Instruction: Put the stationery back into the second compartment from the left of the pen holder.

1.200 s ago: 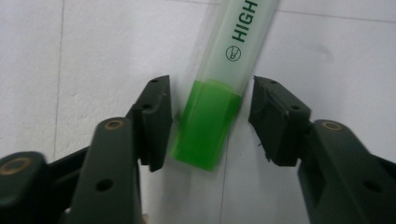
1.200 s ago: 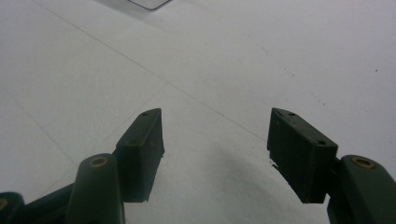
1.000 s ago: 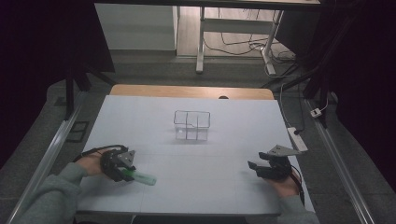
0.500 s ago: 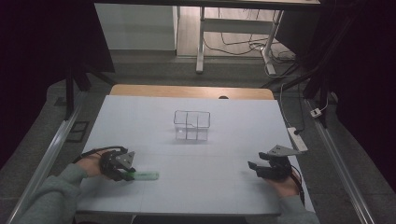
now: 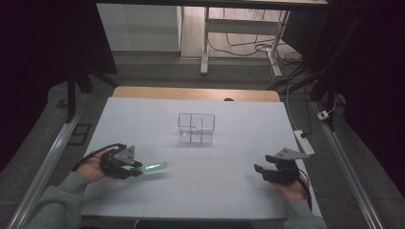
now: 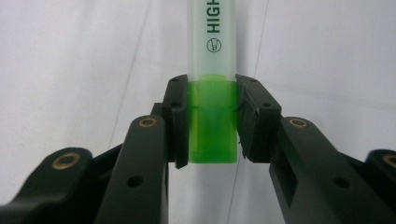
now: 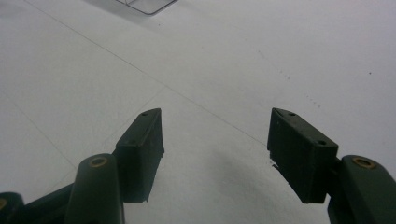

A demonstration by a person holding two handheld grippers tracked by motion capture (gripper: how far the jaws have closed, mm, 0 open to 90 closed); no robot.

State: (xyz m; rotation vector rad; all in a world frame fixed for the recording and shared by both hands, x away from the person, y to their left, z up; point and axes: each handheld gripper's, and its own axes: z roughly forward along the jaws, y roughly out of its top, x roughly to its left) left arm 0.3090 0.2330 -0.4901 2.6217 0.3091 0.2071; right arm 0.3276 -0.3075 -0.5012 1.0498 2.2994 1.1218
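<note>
Near the front left corner of the white surface [image 5: 200, 191], the left tool [image 5: 136, 168] has closed on a green highlighter [image 5: 154, 167]; its jaws have just been closing, with the pen between them. From the high view the highlighter is a glowing green bar sticking out of the tool toward the middle of the surface, lying low and roughly level, but whether it touches the surface I cannot tell from there. The left gripper view settles the grip: both black pads press the solid green end of the highlighter [image 6: 214, 116] from either side, the frosted, paler barrel runs straight away from the left tool [image 6: 212, 119], and dark printed letters show on it, which the high view is too far off to give.

The right tool [image 5: 262, 170] sits near the front right corner, held in a hand [image 5: 291, 188]. Its own view shows the jaws of the right tool [image 7: 215, 140] standing wide apart with bare surface between them, and a corner of the clear box [image 7: 147, 4] at the top edge. The high view places that clear box [image 5: 196, 128], divided into compartments, at the middle of the surface, well apart from both tools.
</note>
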